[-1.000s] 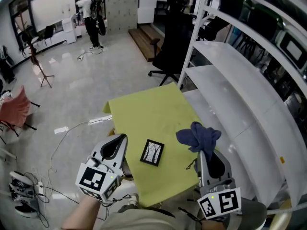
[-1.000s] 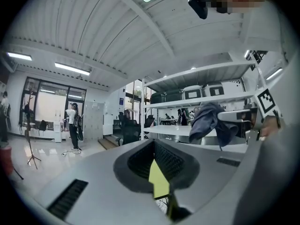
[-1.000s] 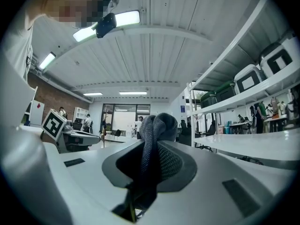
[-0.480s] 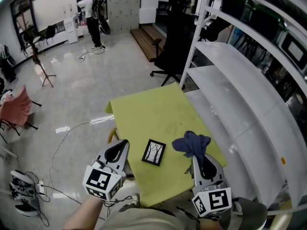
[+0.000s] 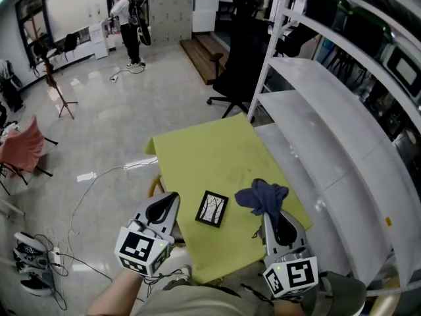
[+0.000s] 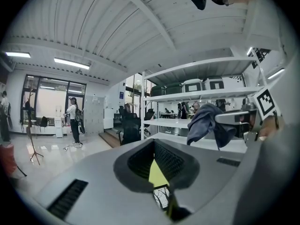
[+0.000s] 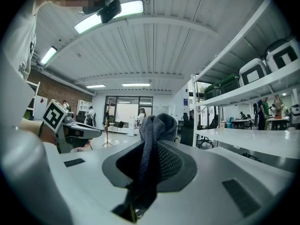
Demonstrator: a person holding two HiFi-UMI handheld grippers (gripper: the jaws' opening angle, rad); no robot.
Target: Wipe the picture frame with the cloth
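Two hand-held grippers hang over the near edge of a yellow-green table (image 5: pixel 204 153) in the head view. The left gripper (image 5: pixel 162 207) sits at the table's near left corner. The right gripper (image 5: pixel 273 217) is over the near right part, with a dark blue cloth (image 5: pixel 262 197) bunched up at its tip. A small black picture frame (image 5: pixel 211 209) showing bare trees lies flat on the table between the two grippers, touching neither. A white shelving rack (image 5: pixel 316 104) stands along the table's right side, a black office chair (image 5: pixel 235 61) beyond it, and a person (image 5: pixel 124 20) stands far off across the floor.

In the left gripper view, the jaws meet at their tips and grip nothing. Through the hollow between them show the table and an edge of the picture frame (image 6: pixel 162 197) below. The cloth (image 6: pixel 205 123) hangs off to the right.

In the right gripper view, the jaws are clenched on the cloth (image 7: pixel 151 142), which rises in a rounded fold above them.
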